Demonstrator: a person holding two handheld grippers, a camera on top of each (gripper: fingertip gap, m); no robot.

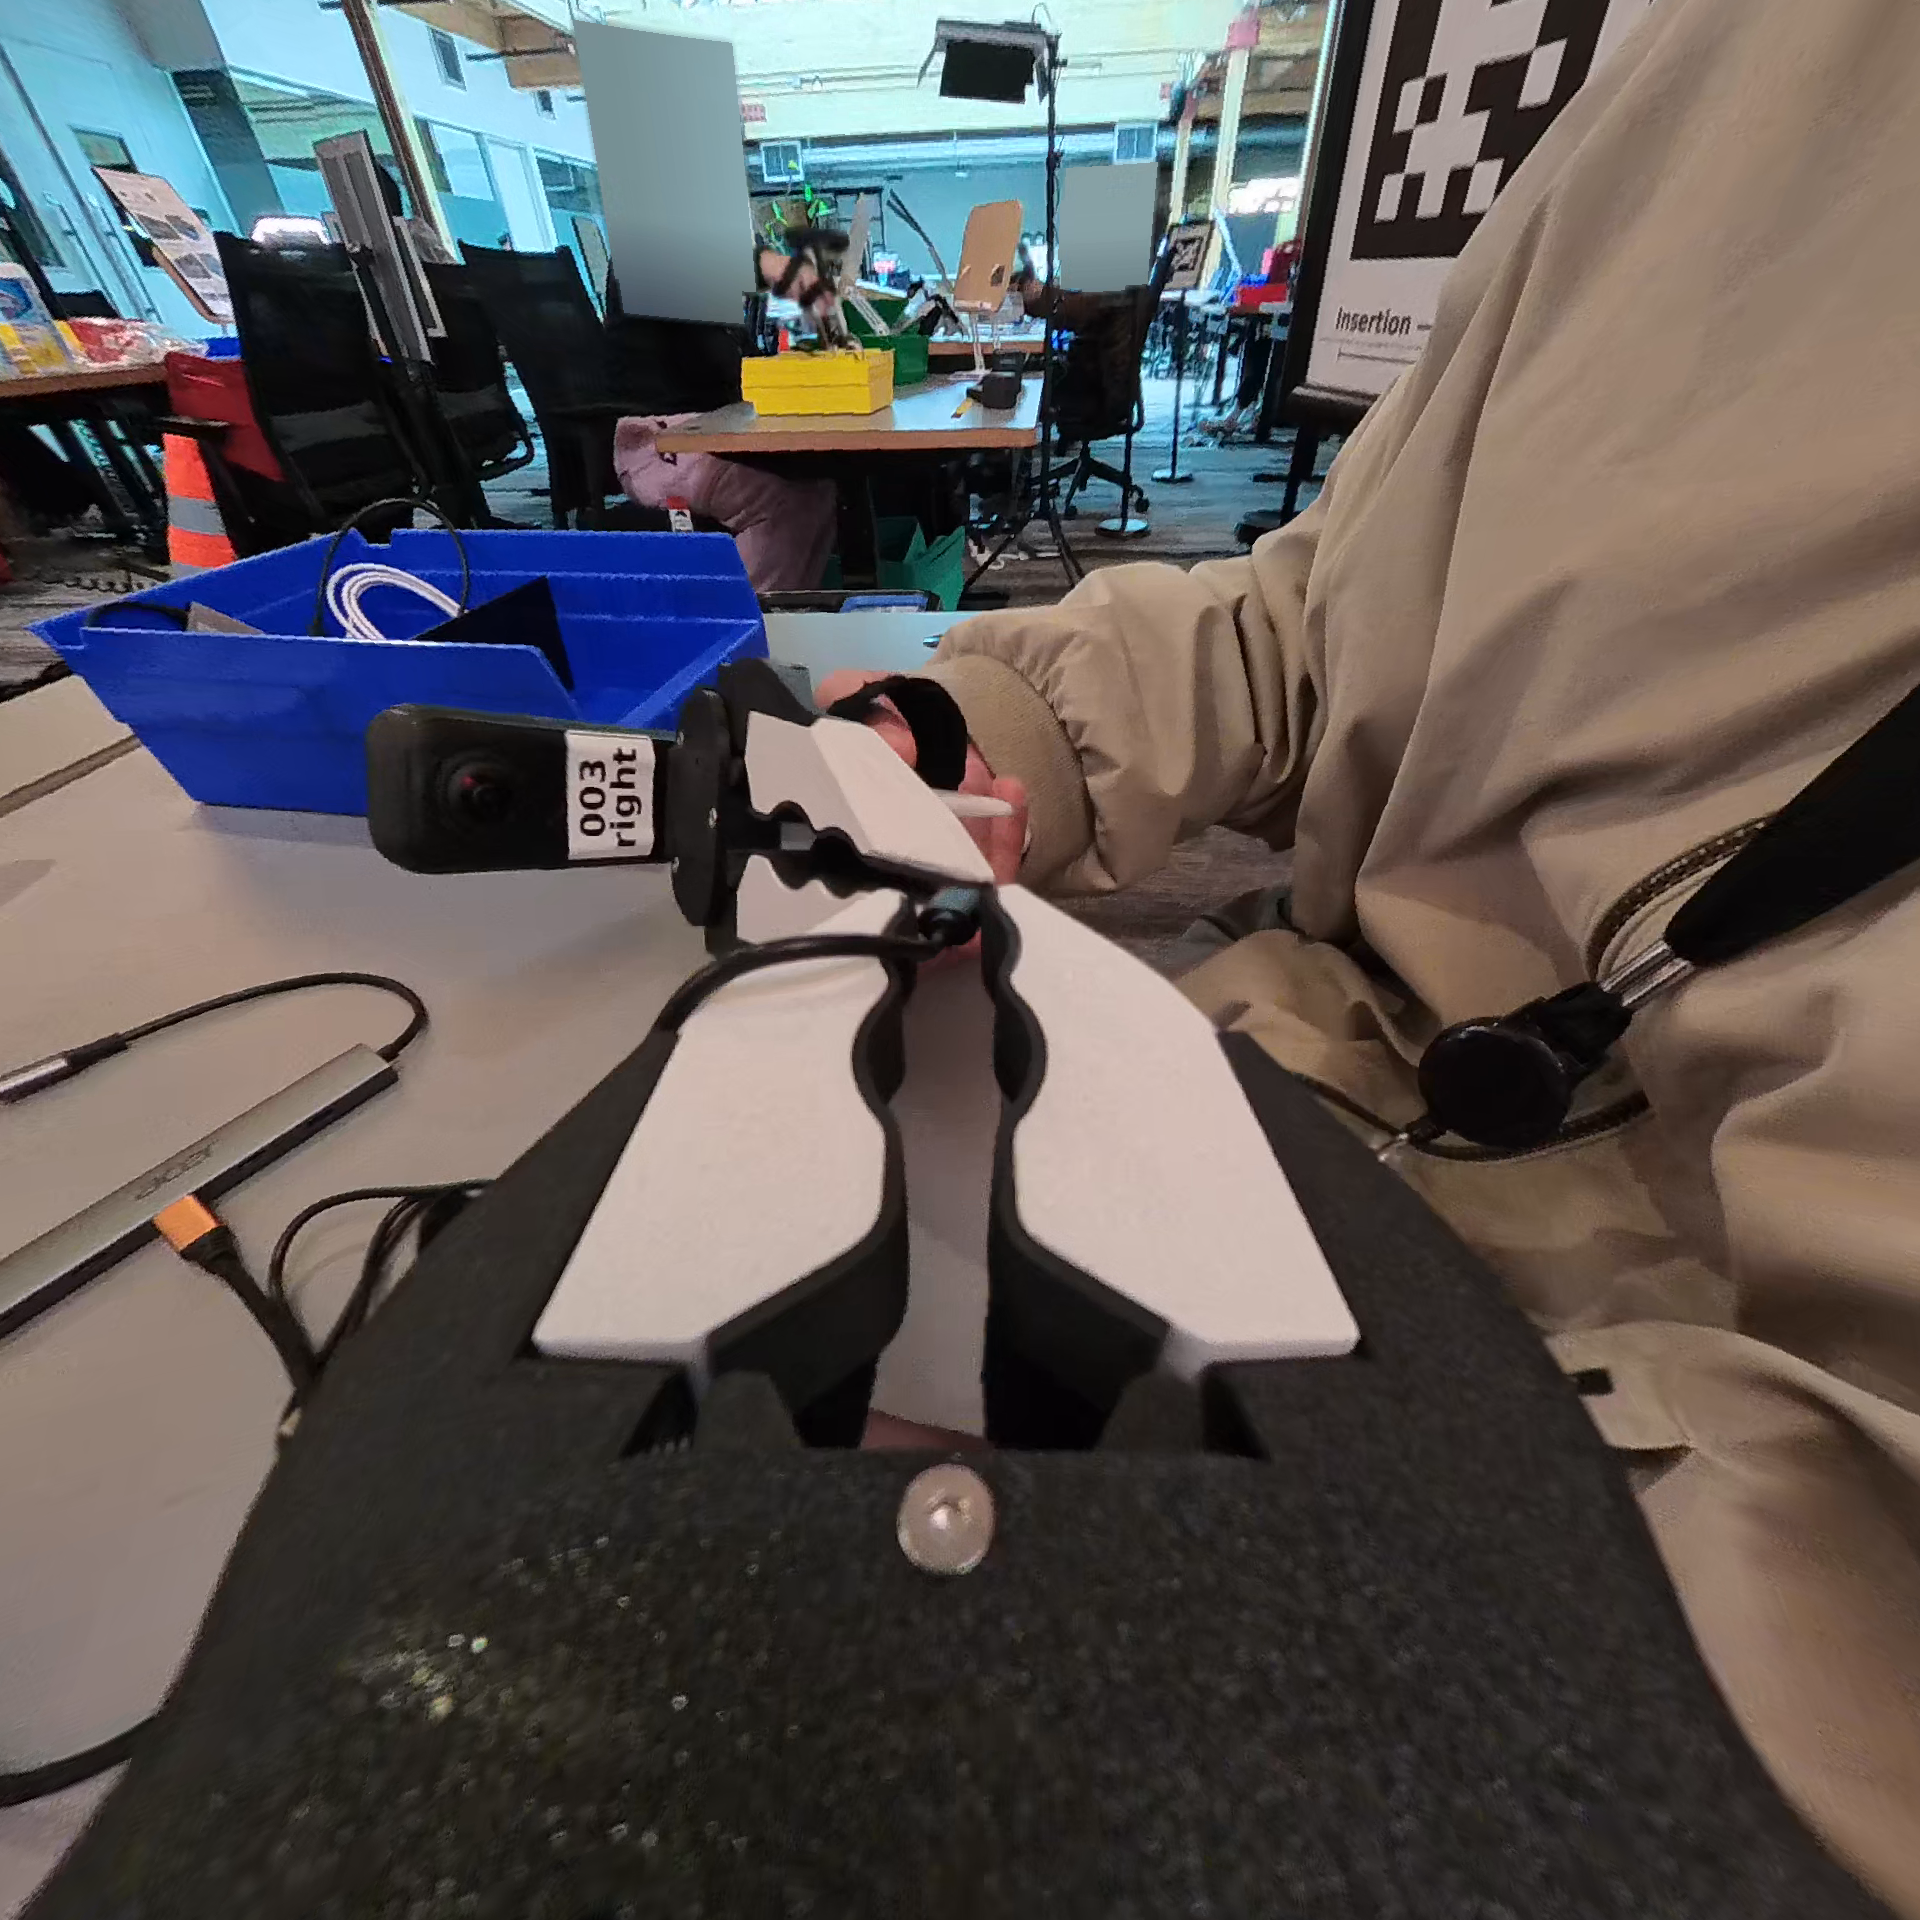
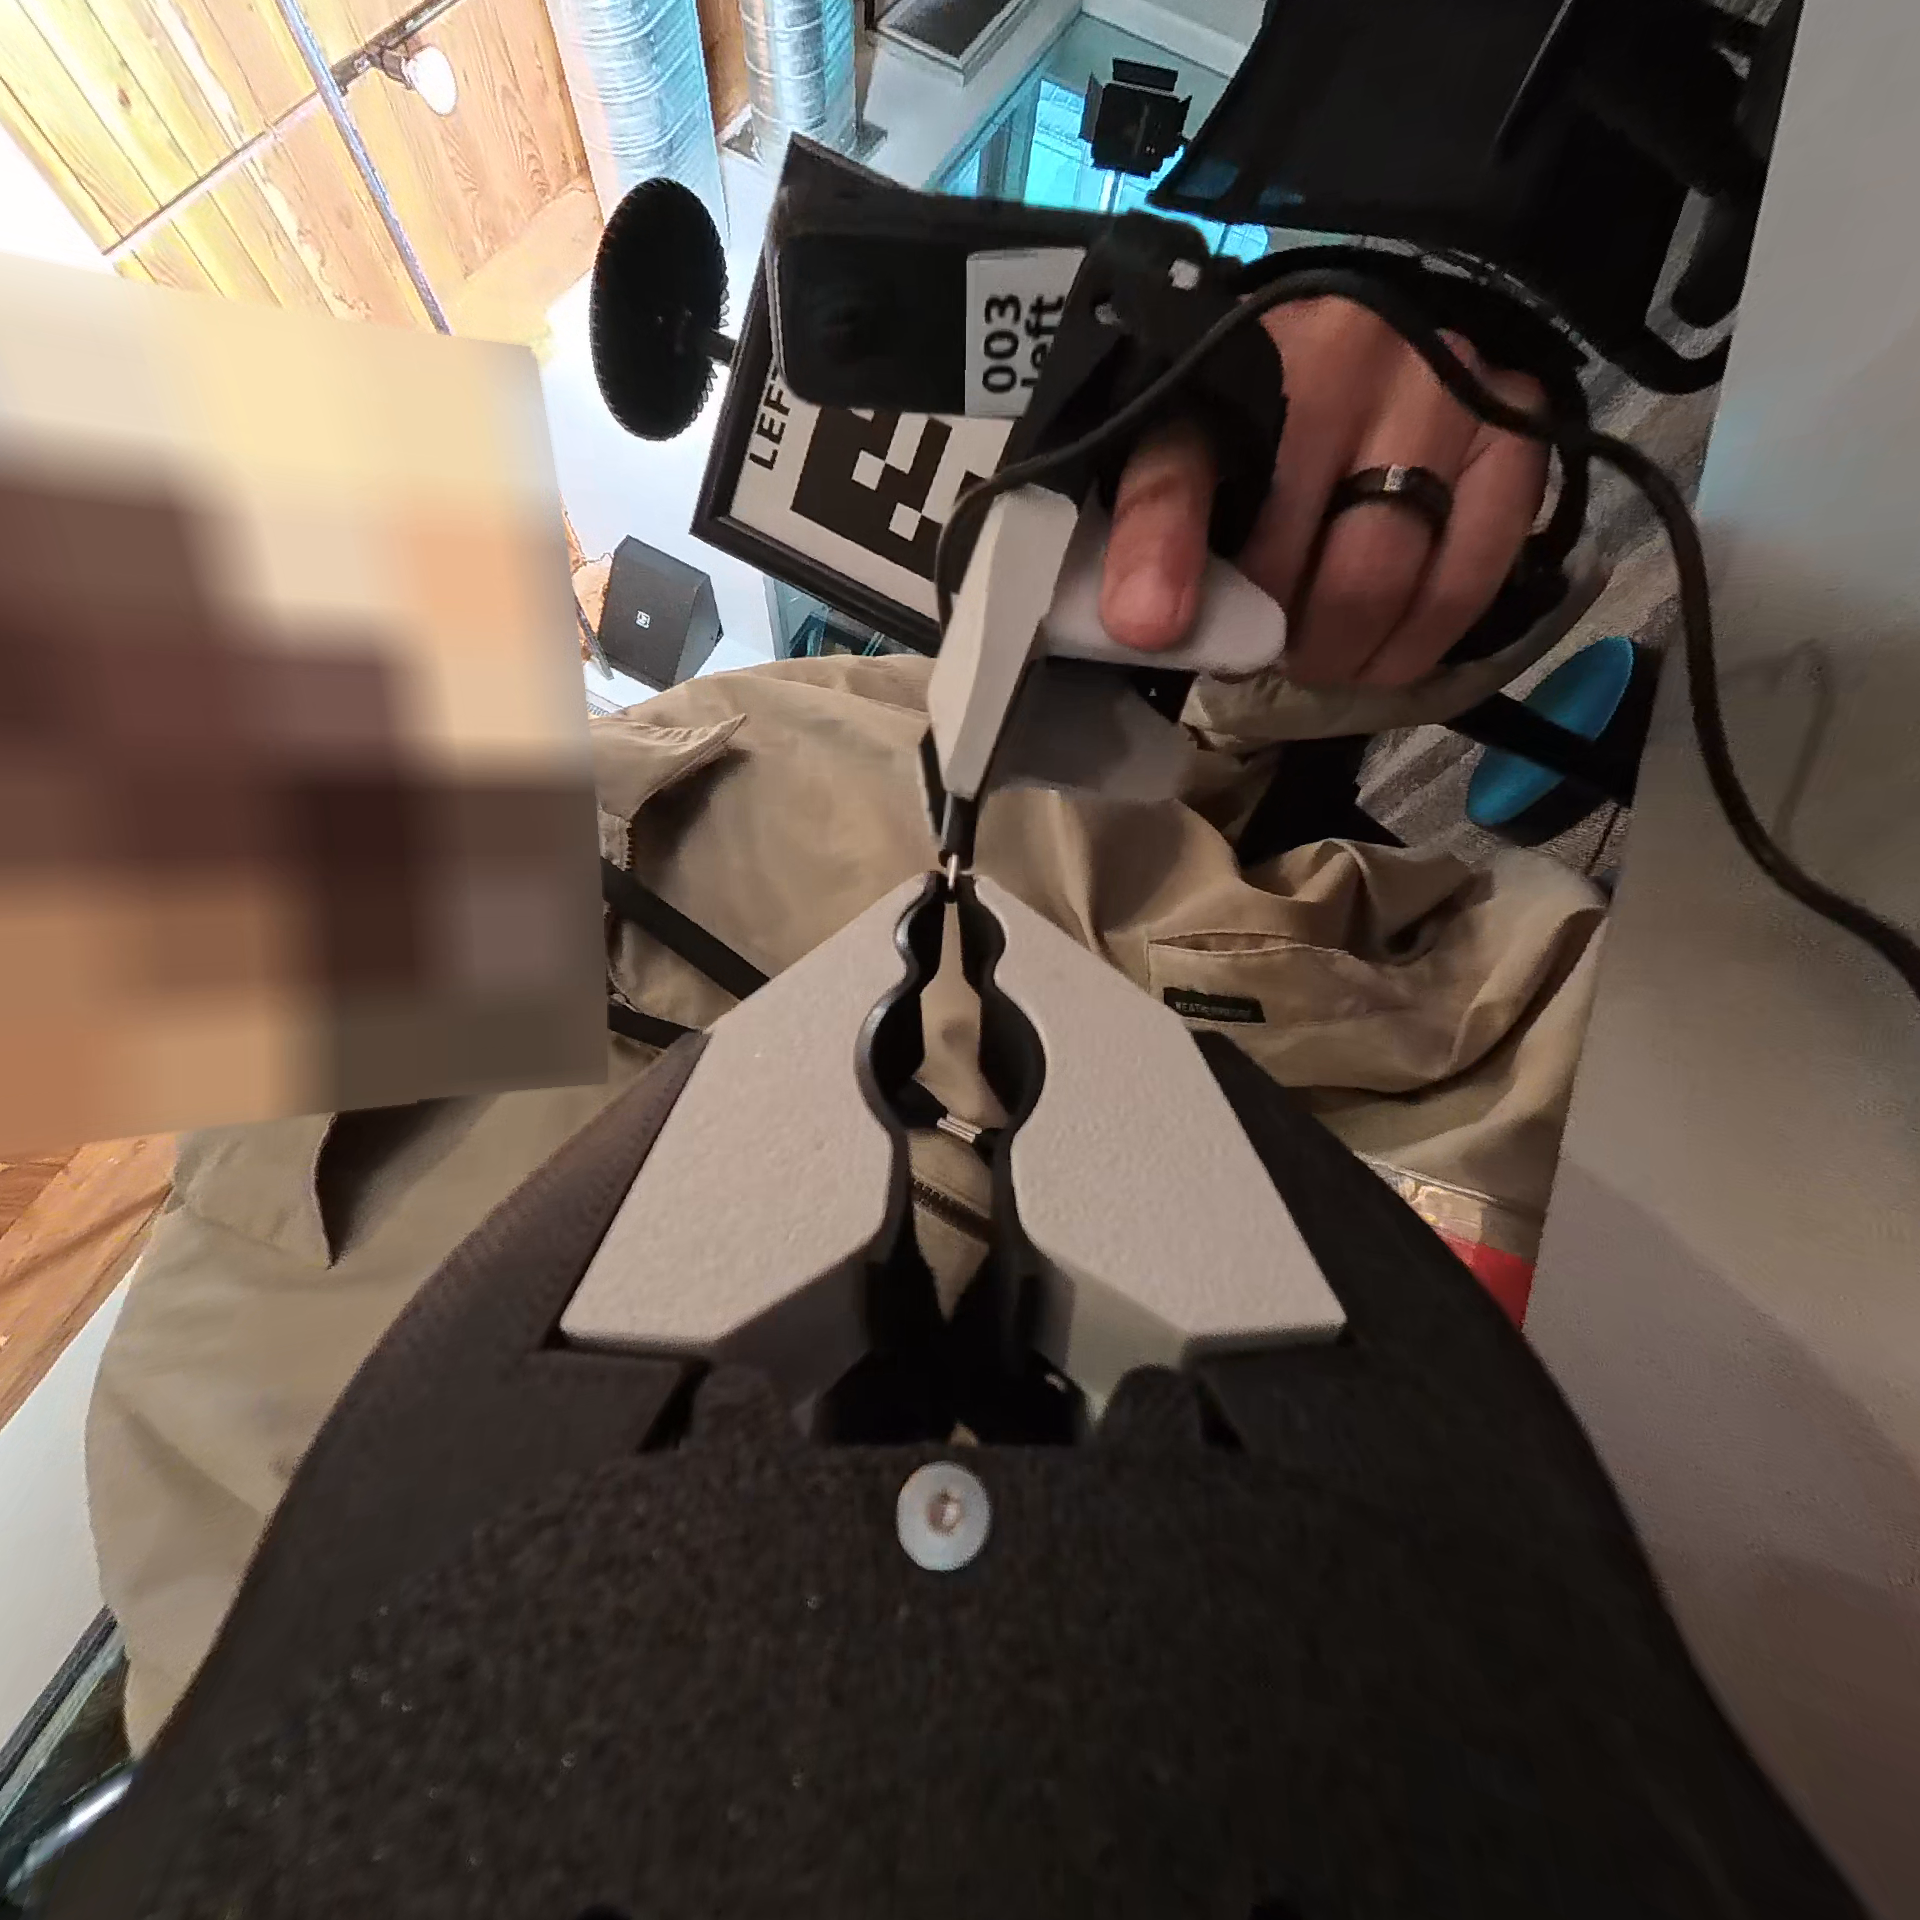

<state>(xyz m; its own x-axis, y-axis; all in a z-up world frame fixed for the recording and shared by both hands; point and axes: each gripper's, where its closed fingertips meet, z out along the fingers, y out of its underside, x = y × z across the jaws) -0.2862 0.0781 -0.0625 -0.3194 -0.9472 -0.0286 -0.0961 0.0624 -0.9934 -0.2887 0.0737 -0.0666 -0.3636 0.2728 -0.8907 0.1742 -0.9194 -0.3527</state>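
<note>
My left gripper [image 1: 951, 909] is shut on the small dark connector [image 1: 956, 921] of a black cable [image 1: 790, 948], held above the table edge. My right gripper [image 1: 971, 883] comes in from the left and meets the same connector tip to tip. In the right wrist view, my right gripper [image 2: 951, 885] is closed on the connector's small metal plug [image 2: 952, 860]. Just beyond it, the left gripper [image 2: 956, 805] pinches the black connector body. A person's hands hold both grippers, in front of a beige jacket.
A grey USB hub [image 1: 187, 1174] with an orange-tipped cable [image 1: 187, 1221] lies on the white table [image 1: 436, 935] at the left. A blue bin [image 1: 416, 675] holding a white cable stands behind it. The person's beige jacket [image 1: 1558, 727] fills the right side. Less than 4 cm separates the two grippers' tips. The grey USB hub [image 1: 187, 1174] is about equally far from each gripper, around 25 cm.
</note>
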